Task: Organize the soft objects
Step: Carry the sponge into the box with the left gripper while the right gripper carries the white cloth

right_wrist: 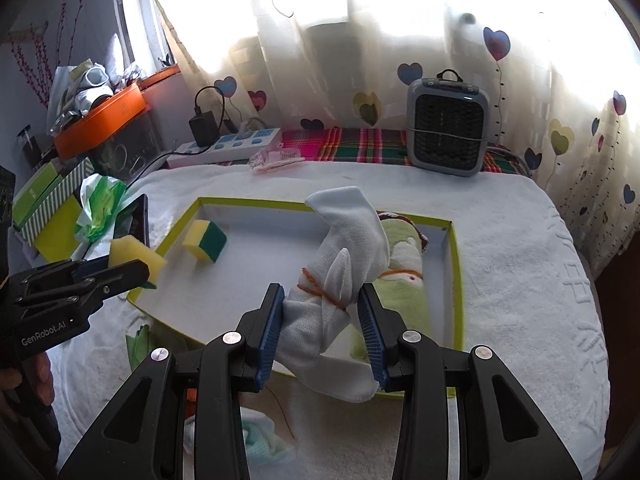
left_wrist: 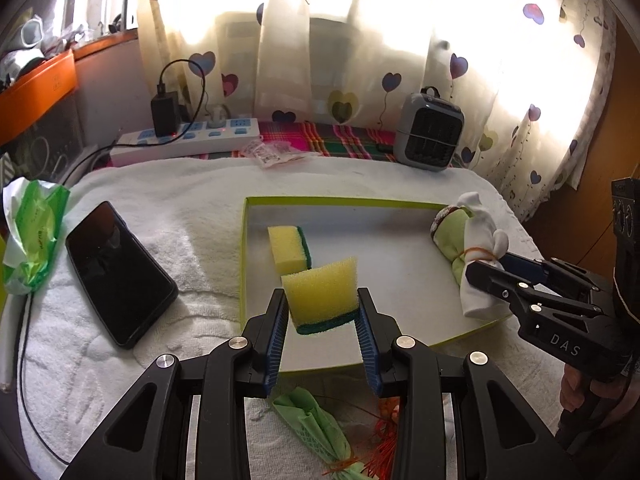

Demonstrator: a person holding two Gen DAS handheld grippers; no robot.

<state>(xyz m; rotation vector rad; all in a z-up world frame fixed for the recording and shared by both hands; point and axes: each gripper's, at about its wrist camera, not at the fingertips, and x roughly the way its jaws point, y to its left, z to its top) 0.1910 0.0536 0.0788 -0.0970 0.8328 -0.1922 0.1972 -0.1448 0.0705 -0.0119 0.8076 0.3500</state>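
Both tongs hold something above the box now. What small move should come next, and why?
Probably lower the left tongs and set their sponge in the box beside the other sponge. It hangs over bare floor there, while the right tongs hold a white cloth bundle above the green bundle.

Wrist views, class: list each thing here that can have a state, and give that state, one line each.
left gripper: shut on a sponge
held sponge: lifted above the tray
second sponge: lying in the tray
right gripper: shut on a white bundle
white bundle: tied with orange string
tray: open
phone: screen dark
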